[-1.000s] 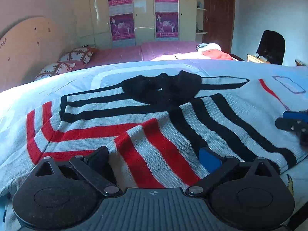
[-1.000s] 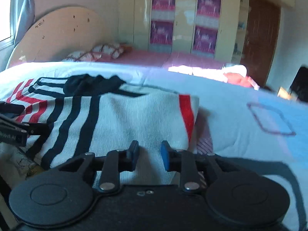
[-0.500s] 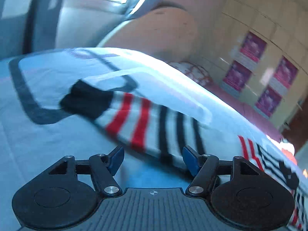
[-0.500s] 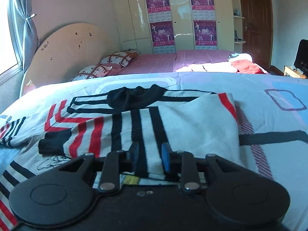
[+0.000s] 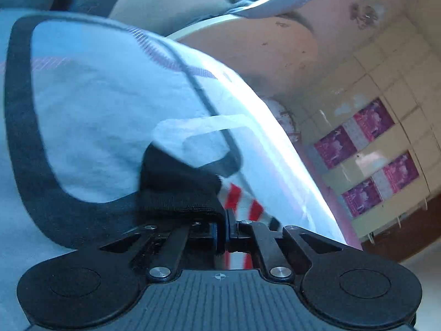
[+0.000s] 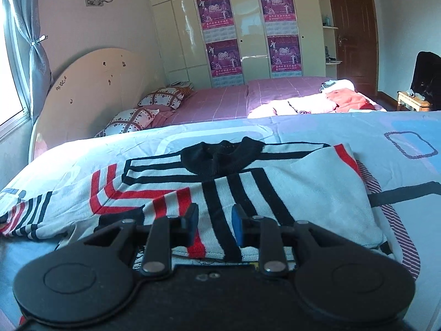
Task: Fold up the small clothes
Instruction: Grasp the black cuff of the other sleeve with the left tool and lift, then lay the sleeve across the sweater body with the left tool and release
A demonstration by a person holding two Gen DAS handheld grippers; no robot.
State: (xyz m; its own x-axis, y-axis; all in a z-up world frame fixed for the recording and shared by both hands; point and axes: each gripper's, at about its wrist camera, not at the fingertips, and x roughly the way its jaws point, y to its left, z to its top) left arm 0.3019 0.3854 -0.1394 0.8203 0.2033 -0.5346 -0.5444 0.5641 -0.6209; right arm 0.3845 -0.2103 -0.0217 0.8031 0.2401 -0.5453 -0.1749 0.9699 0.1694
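Left gripper (image 5: pixel 222 233) has just been closing and is now clamped on the black cuff (image 5: pixel 179 193) of the sweater's sleeve; the knit edge is pinched between the pads, with red and white stripes showing just past them. That view is rolled hard, so the blue bedspread (image 5: pixel 91 110) runs diagonally and the wardrobe posters (image 5: pixel 366 149) sit off to the right. Right gripper (image 6: pixel 215 227) has its fingers apart, with a clear gap between the pads and no cloth pinched in it; it hangs over the near hem of the striped sweater (image 6: pixel 248 193). The sweater lies flat on the bedspread (image 6: pixel 399 138), black collar (image 6: pixel 220 157) at the far side, its right portion folded over so a plain white panel with a red edge faces up. The left sleeve (image 6: pixel 24 215) trails toward the left edge of the right wrist view, its end out of frame there. Behind this bed there's a second bed with a pink cover (image 6: pixel 220 99), two patterned pillows (image 6: pixel 162 98) by the round headboard (image 6: pixel 91 82), and a pile of pink and red clothes (image 6: pixel 330 102) in the sun.
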